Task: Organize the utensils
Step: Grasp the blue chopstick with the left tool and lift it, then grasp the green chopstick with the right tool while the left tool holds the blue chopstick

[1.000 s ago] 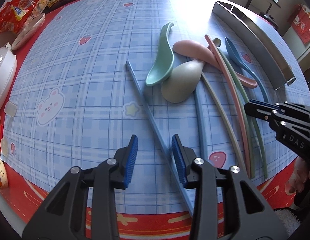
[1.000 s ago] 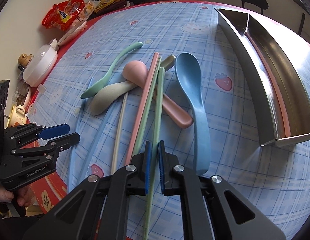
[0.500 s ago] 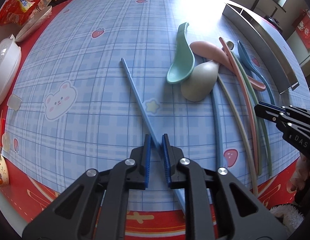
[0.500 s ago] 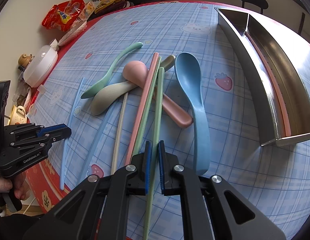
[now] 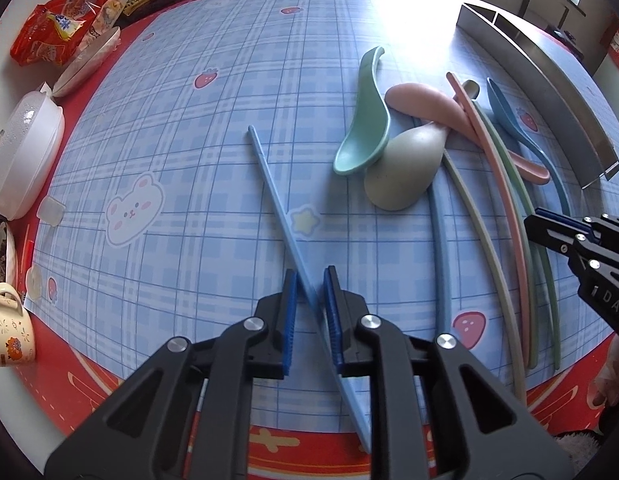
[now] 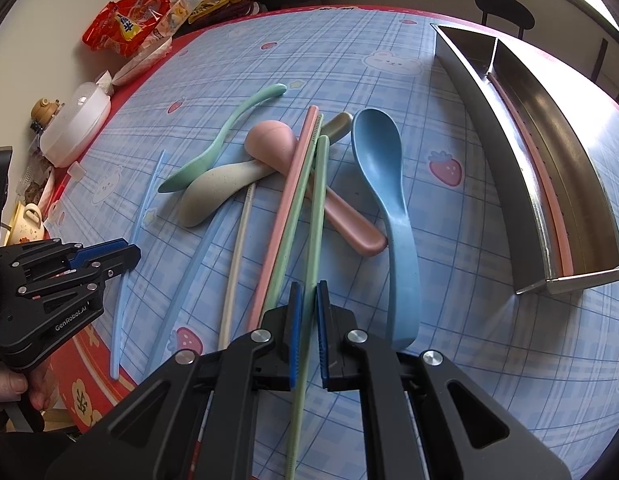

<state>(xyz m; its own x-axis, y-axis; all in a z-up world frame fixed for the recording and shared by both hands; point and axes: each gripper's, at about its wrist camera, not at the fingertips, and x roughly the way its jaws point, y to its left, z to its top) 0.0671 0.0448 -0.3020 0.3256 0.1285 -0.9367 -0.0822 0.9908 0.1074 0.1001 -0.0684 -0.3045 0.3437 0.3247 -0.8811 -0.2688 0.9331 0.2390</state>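
Blue-checked oilcloth (image 5: 213,184) with strawberries and a cartoon bear covers the table you work at, red along its edge. Your left gripper (image 5: 309,300) points steeply down at it, its blue pads drawn close around a light blue chopstick (image 5: 277,200); the stick runs slantwise between them and meets the right-hand pad, while a sliver of gap shows on the other side. Your right gripper (image 6: 307,304) is pinched tight on a green chopstick (image 6: 315,208), whose lower end passes out under the jaws.

Beside that green stick lie its green mate (image 6: 291,216), a pink chopstick (image 6: 283,208), a cream one (image 6: 237,264) and a second light blue one (image 6: 197,260), all fanned roughly side by side. Across their far ends sit four spoons: a mint one (image 5: 365,128), a beige one (image 5: 405,168) touching it, a pink one (image 5: 425,104) overlapping the beige handle, and a blue spoon (image 6: 381,176) lying apart on the right.

Farther right stands a long steel tray (image 6: 521,184) split lengthwise, with one pink chopstick (image 6: 549,200) already in its outer channel. Along the far left edge you have a white lidded dish (image 5: 25,160), snack bags (image 5: 65,32) and a small patterned cup (image 5: 9,328).
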